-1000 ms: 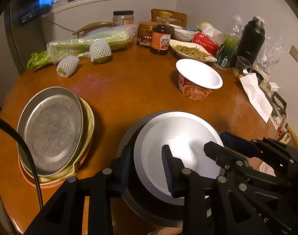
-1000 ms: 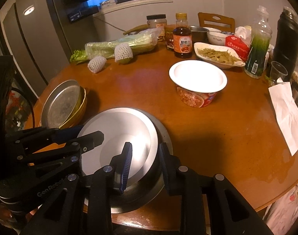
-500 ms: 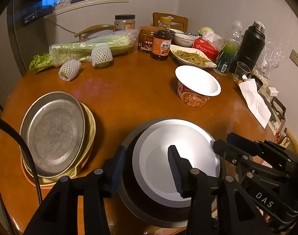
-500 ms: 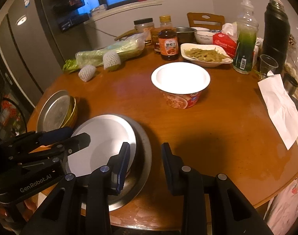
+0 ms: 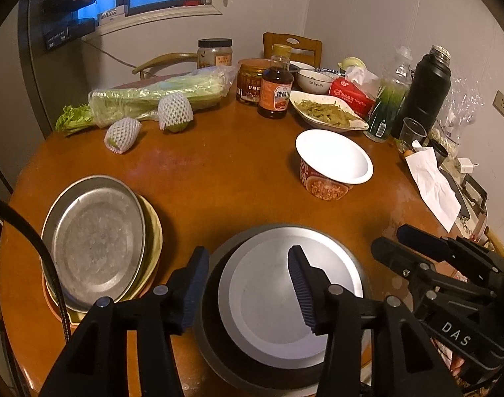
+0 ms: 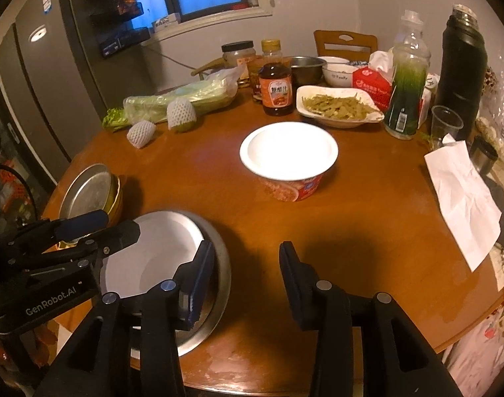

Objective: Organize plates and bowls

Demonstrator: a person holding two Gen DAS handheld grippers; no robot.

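Hovering with fingers spread and empty, the left hand-held gripper [image 5: 247,284] straddles the near-left rim of the white plate [image 5: 272,301], which sits inside a grey metal bowl [image 5: 215,347] on the worktop [image 5: 235,165]. The right hand-held gripper [image 6: 247,276], also released, hangs just right of the bowl, holding nothing.

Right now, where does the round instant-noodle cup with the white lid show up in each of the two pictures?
Left wrist view: the round instant-noodle cup with the white lid sits right of centre, mid-height.
Right wrist view: the same cup sits near the centre.
Shared landmark: the brown sauce bottle with the orange label stands beyond it, towards the wall.
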